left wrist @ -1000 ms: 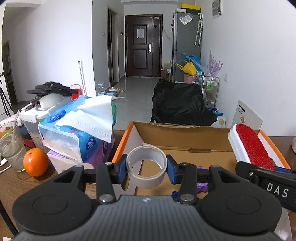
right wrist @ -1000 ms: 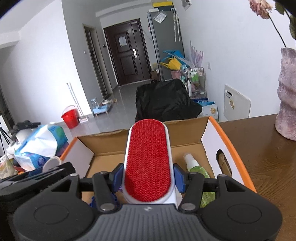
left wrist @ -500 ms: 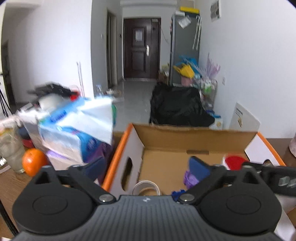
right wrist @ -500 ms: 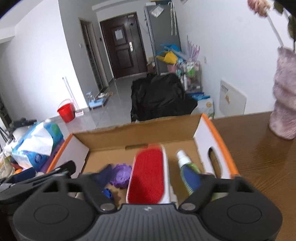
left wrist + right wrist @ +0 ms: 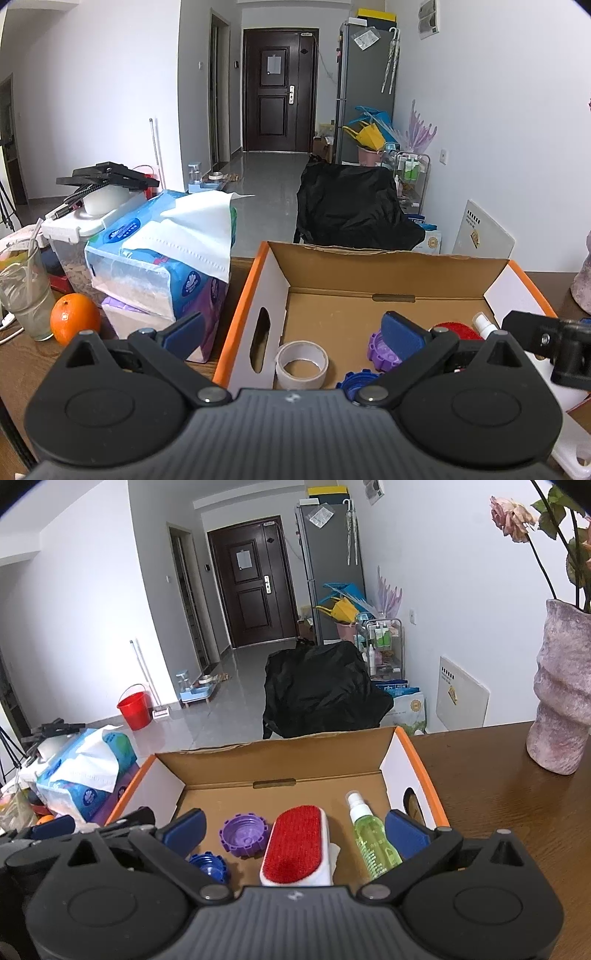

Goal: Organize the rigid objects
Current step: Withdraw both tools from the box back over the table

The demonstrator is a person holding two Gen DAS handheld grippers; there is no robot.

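An open cardboard box (image 5: pixel 384 269) with orange edges stands on the wooden table. In it lie a white tape roll (image 5: pixel 301 363), a purple cap (image 5: pixel 243 834), a blue cap (image 5: pixel 208 866), a red-faced lint brush (image 5: pixel 295 845) and a green spray bottle (image 5: pixel 371 842). My left gripper (image 5: pixel 293 332) hangs open above the box's left half, with the tape roll loose on the floor below it. My right gripper (image 5: pixel 295 830) hovers over the brush, jaws opening wide, pads clear of it. Nothing is held.
Left of the box sit a tissue pack (image 5: pixel 162 258), an orange (image 5: pixel 74 323), a glass (image 5: pixel 24 291) and a plastic tub. A mauve vase (image 5: pixel 561 694) with flowers stands on the table to the right. A black-draped chair is behind the box.
Both grippers have opened. The tape roll dropped from the left jaws onto the box floor, and the brush fell from the right jaws to lie beside the spray bottle.
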